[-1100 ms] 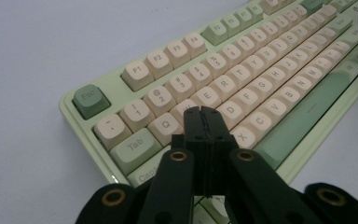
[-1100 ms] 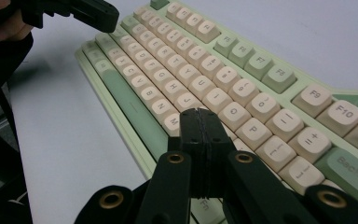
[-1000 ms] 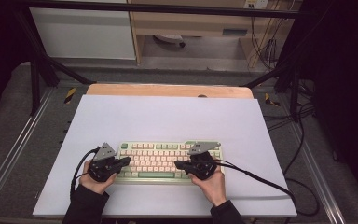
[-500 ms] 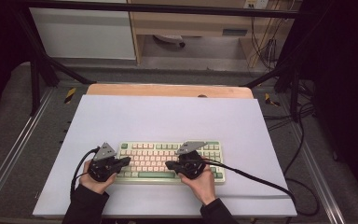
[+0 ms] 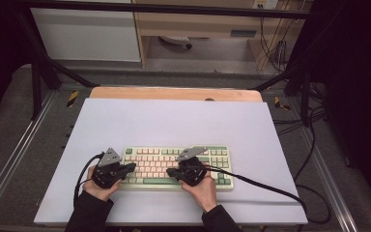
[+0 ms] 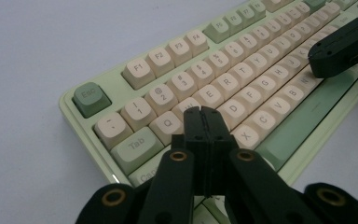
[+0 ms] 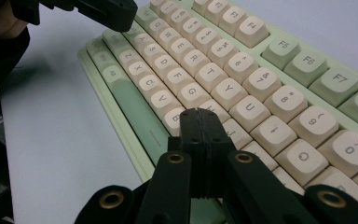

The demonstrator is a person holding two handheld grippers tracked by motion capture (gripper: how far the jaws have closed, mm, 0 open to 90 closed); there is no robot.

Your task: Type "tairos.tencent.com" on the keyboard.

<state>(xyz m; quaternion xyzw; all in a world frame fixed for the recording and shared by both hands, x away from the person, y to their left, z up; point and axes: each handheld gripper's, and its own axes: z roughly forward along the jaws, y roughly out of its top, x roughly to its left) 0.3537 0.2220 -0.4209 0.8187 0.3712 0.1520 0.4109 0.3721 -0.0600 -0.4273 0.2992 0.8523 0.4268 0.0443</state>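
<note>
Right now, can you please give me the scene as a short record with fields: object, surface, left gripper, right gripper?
object: green keyboard with cream keys, lying flat
surface: pale table top
left gripper: fingers pressed together, nothing between them, tips over the keys near A and S
right gripper: fingers pressed together, nothing between them, tips over the keys near H and J
hands: one hand at the left end of the keyboard, the other right of its middle
</note>
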